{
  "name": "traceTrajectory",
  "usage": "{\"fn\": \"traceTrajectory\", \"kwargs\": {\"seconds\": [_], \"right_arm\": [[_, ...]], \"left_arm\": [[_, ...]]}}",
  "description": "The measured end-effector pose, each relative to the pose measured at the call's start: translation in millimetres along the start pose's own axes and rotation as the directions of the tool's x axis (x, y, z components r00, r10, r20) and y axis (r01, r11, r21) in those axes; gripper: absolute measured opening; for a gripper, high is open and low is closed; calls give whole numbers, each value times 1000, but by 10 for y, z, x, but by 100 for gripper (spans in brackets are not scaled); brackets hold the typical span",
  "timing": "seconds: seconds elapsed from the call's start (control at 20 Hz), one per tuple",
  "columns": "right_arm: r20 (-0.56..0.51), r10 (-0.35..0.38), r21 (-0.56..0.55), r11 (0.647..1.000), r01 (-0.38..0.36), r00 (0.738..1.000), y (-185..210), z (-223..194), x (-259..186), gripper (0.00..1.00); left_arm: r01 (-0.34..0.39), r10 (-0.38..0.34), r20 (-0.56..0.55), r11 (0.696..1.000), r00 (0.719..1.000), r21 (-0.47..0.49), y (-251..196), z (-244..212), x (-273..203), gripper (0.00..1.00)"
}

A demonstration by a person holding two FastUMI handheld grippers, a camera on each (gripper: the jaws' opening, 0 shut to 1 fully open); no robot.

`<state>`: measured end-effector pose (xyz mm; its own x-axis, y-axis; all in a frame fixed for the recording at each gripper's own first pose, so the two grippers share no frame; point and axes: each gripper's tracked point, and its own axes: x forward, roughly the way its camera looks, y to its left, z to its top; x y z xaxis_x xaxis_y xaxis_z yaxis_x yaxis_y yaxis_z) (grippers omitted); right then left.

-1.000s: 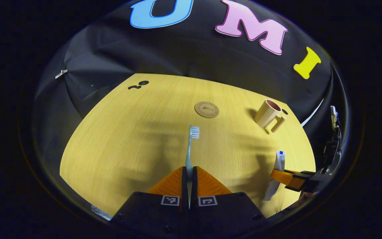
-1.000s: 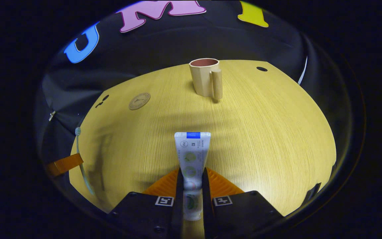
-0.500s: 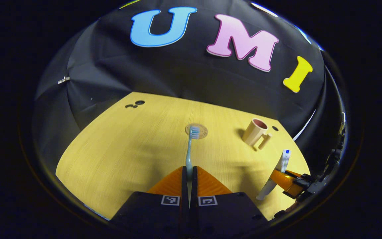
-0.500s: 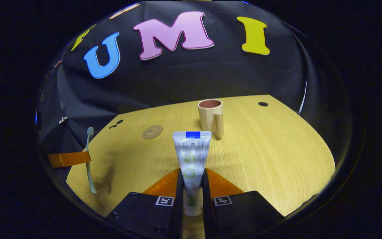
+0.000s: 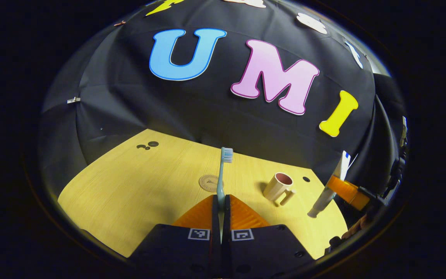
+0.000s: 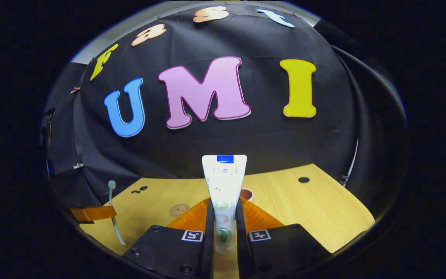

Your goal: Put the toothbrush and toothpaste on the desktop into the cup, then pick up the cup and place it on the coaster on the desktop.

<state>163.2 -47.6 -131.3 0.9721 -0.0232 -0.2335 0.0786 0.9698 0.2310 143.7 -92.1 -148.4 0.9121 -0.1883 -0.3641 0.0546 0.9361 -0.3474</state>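
My left gripper is shut on a pale blue toothbrush, which stands up with its bristles on top. My right gripper is shut on a white toothpaste tube, crimped end upward. Both are held well above the wooden desktop. In the left gripper view the beige cup stands upright right of centre, handle toward me, and the round coaster lies just left of the toothbrush. The right gripper with the tube hangs at that view's right edge. In the right gripper view the cup peeks out behind the tube.
Small dark holes mark the desktop at its far left and near its far right corner. The left gripper with the toothbrush hangs at the left of the right gripper view. The coaster lies left of the tube.
Both grippers have risen and tilted up from the desktop, carrying the toothbrush and the tube. The cup and coaster now sit lower and smaller in both views.
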Motion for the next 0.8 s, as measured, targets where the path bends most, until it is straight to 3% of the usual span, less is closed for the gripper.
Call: {"fn": "traceTrajectory", "kwargs": {"seconds": [0.25,0.8], "right_arm": [[69,29,48,998,-33,997,-175,328,597,28],[31,40,38,998,-42,999,-487,-103,1734,28]], "left_arm": [[-2,1,20,1000,1000,10,-41,-3,-69,6],[-42,42,17,999,999,7,-73,-196,-67,6]]}}
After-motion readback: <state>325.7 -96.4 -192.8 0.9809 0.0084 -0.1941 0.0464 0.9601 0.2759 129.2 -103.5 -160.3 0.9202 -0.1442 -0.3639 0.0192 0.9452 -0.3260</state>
